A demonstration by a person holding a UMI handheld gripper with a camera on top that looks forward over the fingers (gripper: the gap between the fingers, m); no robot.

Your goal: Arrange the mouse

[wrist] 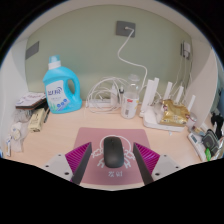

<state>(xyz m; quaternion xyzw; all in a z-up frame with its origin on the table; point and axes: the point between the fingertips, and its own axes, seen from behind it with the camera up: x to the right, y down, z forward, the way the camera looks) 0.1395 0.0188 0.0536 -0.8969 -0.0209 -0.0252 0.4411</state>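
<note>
Your hand-held gripper [114,168] sat low over the tabletop [60,148] with its 2 fingers spread apart, the magenta pads [79,158] showing on their inner faces. The mouse [114,152], a dark one, lay between those fingers, resting on the pink mouse mat [100,136] with its length running straight ahead from you. You had a visible gap at either side of it, so neither pad was pressing on the mouse; it rested on its own support.

Beyond the fingers and off to your left stood a blue detergent bottle [60,90] with a white cap, upright and well apart from the mouse. Straight ahead, past the far edge of the mat, a small clear bottle [131,103] stood near a coil of white cable [101,98], and a cable ran up the wall to a socket [126,28]. Ahead and to your right sat a white box [171,113] holding several small items too small to name. At the far left, near the tabletop's edge, lay more small clutter you could not make out.
</note>
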